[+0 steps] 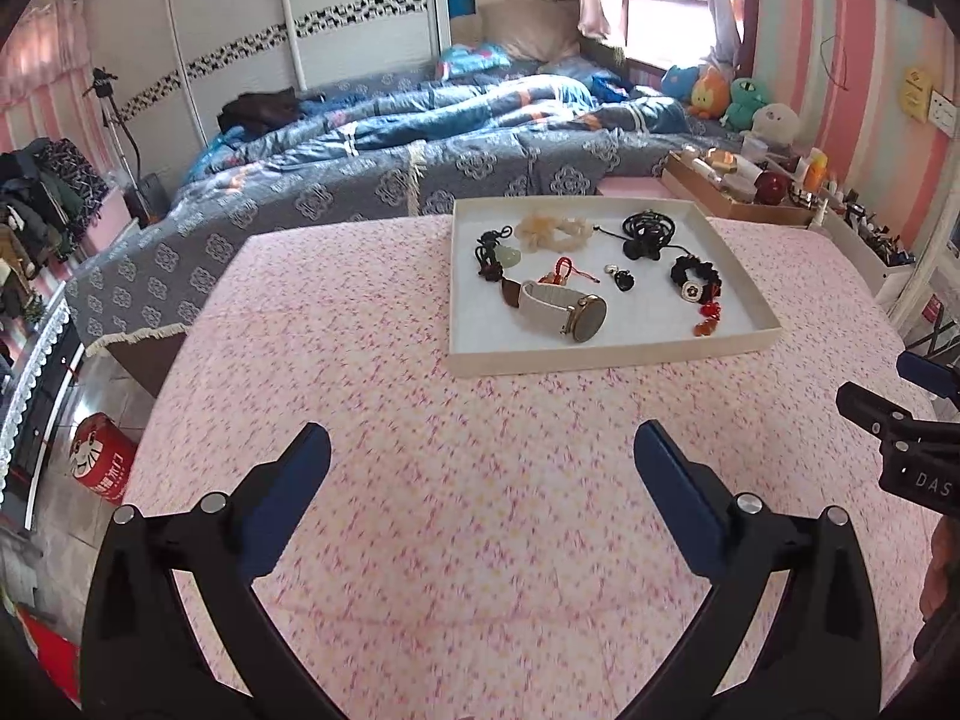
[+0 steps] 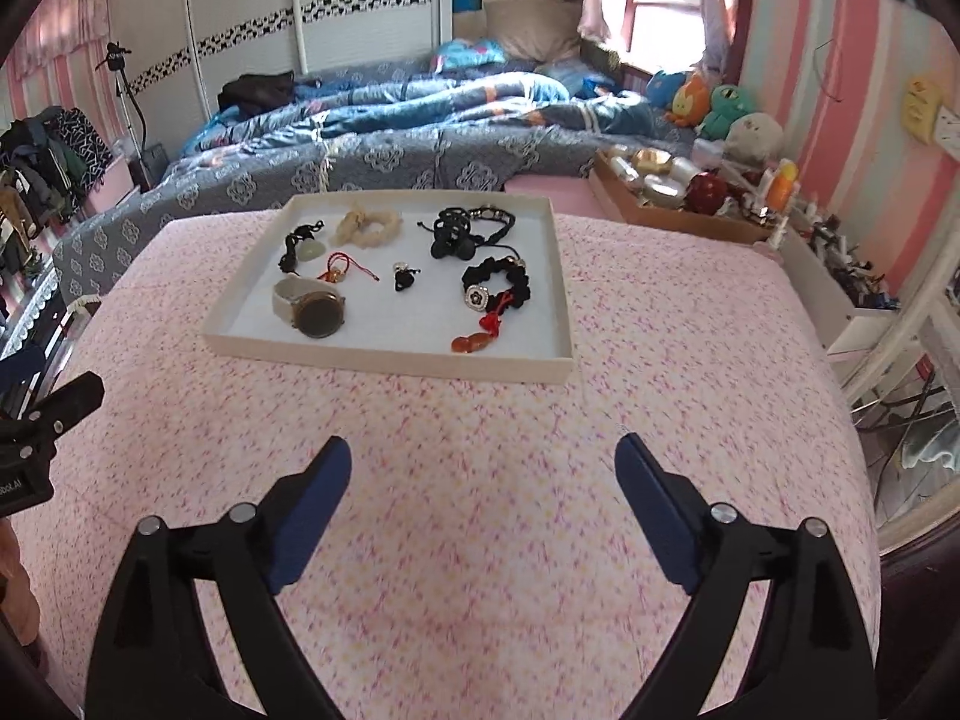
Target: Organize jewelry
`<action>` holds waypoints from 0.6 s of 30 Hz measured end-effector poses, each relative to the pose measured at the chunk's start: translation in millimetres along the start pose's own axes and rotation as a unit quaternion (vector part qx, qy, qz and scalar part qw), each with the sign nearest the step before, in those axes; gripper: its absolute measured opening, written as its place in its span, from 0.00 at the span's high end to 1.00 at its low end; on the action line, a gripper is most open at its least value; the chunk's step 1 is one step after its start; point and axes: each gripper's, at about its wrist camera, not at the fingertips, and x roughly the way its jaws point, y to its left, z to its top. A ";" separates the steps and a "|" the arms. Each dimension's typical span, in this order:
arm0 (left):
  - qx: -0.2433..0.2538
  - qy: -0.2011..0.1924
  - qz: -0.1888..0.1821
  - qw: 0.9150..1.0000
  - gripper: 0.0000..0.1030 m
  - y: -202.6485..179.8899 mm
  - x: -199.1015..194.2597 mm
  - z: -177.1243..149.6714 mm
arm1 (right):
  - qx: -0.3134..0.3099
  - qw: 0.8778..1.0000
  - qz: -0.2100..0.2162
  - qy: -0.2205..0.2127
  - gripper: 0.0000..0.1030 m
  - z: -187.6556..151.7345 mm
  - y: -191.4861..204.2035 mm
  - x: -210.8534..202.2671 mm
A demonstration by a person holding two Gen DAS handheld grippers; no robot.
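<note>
A shallow white tray [image 1: 606, 354] [image 2: 384, 360] lies on the pink flowered tablecloth [image 1: 468, 510] [image 2: 480, 540]. Inside it are a white-strapped watch [image 1: 576, 315] [image 2: 312, 309], a cream scrunchie [image 1: 555, 228] [image 2: 369, 223], a jade pendant on black cord [image 1: 510, 255] [image 2: 309, 249], black cord bracelets [image 1: 645, 231] [image 2: 456, 231], a black scrunchie with a flower charm [image 1: 696, 282] [image 2: 498, 285], a red charm [image 1: 708, 321] [image 2: 474, 341] and small pieces. My left gripper [image 1: 483, 456] hovers open over the cloth, well short of the tray. My right gripper [image 2: 483, 465] is open too, nothing between its fingers.
A bed with a blue quilt [image 1: 420, 138] [image 2: 390, 120] stands behind the table. A cardboard box of cosmetics [image 1: 738, 186] [image 2: 678, 198] and plush toys [image 1: 732, 99] [image 2: 714, 102] sit at the back right. Each gripper shows at the edge of the other's view. A red tin [image 1: 99, 465] stands on the floor at left.
</note>
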 end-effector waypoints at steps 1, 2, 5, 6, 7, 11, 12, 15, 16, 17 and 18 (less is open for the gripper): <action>0.001 -0.006 0.001 1.000 0.03 0.3 -7.5 -4.4 | 0.001 1.000 0.000 -0.005 0.13 -5.7 0.5 -7.8; -0.001 -0.014 0.003 1.000 0.03 2.2 -16.9 -10.6 | 0.001 1.000 -0.001 -0.008 0.13 -10.2 1.3 -13.0; -0.004 -0.033 0.003 0.999 0.03 4.1 -35.6 -23.4 | -0.004 1.000 -0.004 -0.021 0.10 -25.2 5.1 -30.7; -0.003 -0.038 0.000 0.999 0.03 4.3 -42.3 -28.8 | -0.005 1.000 -0.008 -0.027 0.09 -31.4 6.4 -37.7; -0.003 -0.040 -0.001 0.999 0.03 3.5 -46.3 -31.1 | -0.007 0.999 -0.011 -0.032 0.06 -36.0 7.3 -42.8; -0.010 -0.045 -0.017 0.999 0.03 1.7 -63.8 -48.0 | -0.018 0.998 -0.024 -0.057 0.02 -52.8 12.4 -62.0; -0.014 -0.048 -0.028 0.998 0.03 1.1 -68.1 -52.4 | -0.018 0.998 -0.029 -0.061 0.02 -56.6 13.6 -65.0; -0.009 -0.053 -0.025 0.998 0.03 -3.7 -74.7 -61.4 | -0.013 0.997 -0.035 -0.069 0.02 -69.7 13.5 -71.8; -0.006 -0.055 -0.021 0.998 0.03 -5.4 -76.7 -64.5 | -0.011 0.997 -0.035 -0.070 0.02 -74.1 12.8 -73.4; -0.004 -0.058 -0.020 0.998 0.03 -6.6 -78.2 -67.3 | -0.011 0.997 -0.035 -0.071 0.02 -77.3 12.5 -74.4; -0.002 -0.060 -0.023 0.998 0.03 -7.6 -79.9 -69.3 | -0.012 0.997 -0.035 -0.071 0.02 -80.6 12.7 -75.1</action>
